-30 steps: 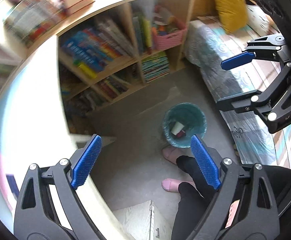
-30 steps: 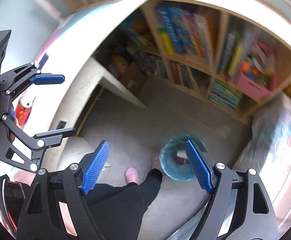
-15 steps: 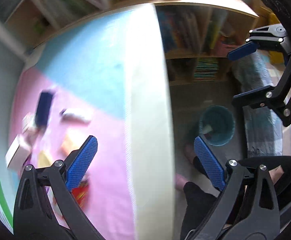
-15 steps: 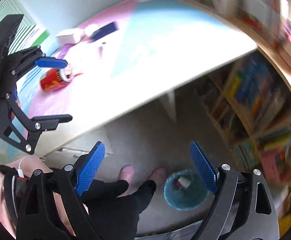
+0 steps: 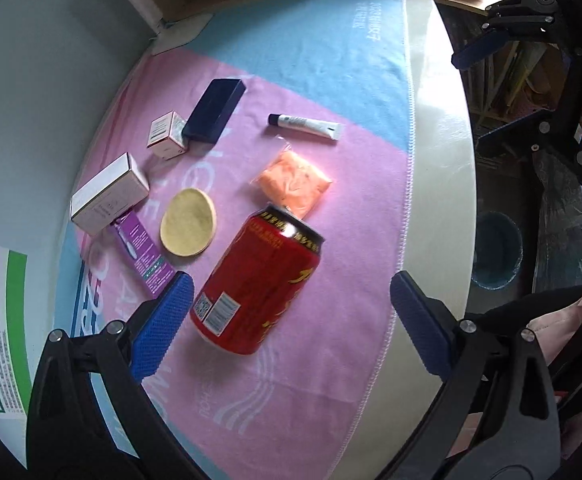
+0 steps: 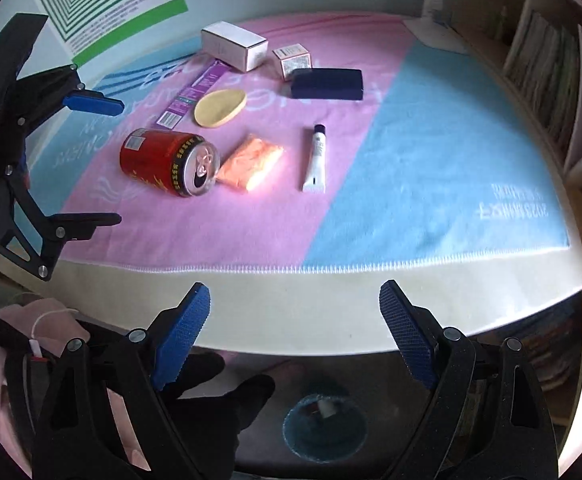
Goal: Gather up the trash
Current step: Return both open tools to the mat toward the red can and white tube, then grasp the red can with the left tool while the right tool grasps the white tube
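The tabletop [image 5: 439,128] is carrying a pink and blue cloth [image 5: 331,60], and most of the trash is lying on the pink part, so I judge that the bigger share of the task is waiting.

The bin [image 6: 323,428] is standing on the floor below the tabletop edge. Something white is sitting inside it, so at least one piece seems to be collected already; what it is, I cannot tell.

On the cloth, a red can [image 5: 257,284] is lying on its side, with its open end touching an orange packet [image 5: 293,182]. A white box [image 5: 109,194] and a dark case [image 5: 214,112] are lying near the far edge, with a small box [image 5: 167,135] just beside the case. A purple strip [image 5: 143,256], a yellow pad [image 5: 188,227] and a white tube [image 5: 305,124] are lying between them.

The left gripper [image 5: 291,316] is hanging over the can with its jaws spread very wide and nothing between the pads. The right gripper [image 6: 295,328] is hanging over the near tabletop edge, also wide and holding nothing.

The can is probably the next piece, as the left gripper is nearest to it.
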A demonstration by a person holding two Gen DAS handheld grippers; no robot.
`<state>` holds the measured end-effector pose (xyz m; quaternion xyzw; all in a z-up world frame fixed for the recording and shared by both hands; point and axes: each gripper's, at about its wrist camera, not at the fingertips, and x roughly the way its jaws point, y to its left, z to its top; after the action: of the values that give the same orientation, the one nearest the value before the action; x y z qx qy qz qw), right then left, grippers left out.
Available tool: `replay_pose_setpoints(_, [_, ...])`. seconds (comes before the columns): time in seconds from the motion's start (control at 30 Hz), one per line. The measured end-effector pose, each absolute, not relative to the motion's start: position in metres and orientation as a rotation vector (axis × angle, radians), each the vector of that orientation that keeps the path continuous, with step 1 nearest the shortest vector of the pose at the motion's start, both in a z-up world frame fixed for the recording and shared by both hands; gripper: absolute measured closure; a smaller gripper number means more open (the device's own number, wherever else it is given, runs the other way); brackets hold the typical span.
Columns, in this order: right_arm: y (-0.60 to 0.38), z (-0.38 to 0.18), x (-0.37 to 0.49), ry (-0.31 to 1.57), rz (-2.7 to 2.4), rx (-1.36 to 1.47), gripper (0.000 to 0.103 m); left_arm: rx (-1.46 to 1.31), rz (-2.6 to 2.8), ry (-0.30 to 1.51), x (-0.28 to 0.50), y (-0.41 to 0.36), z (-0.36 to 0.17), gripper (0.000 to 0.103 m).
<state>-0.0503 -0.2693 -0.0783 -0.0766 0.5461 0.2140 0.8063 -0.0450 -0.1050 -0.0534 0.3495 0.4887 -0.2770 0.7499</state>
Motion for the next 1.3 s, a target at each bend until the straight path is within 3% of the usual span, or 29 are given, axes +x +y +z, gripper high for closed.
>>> replay_pose_setpoints(0.9, [-0.235, -0.130, 0.045, 1.279, 0.530, -0.268, 0.019, 0.741, -0.618, 1.214, 0.010, -0.091, -0.105, 0.007])
replay_pose_setpoints(1.1, [-0.237, -0.142, 0.060, 1.298, 0.518, -0.259, 0.028, 0.745, -0.652, 1.235, 0.019, -0.096, -0.114, 0.007])
replay_pose_setpoints(1.2, [-0.234, -0.148, 0.064, 1.302, 0.516, -0.271, 0.031, 0.729, -0.684, 1.257, 0.023, -0.097, -0.118, 0.014])
replay_pose_setpoints(1.3, [-0.230, -0.150, 0.066, 1.285, 0.516, -0.296, 0.030, 0.718, -0.714, 1.285, 0.023, -0.097, -0.123, 0.034])
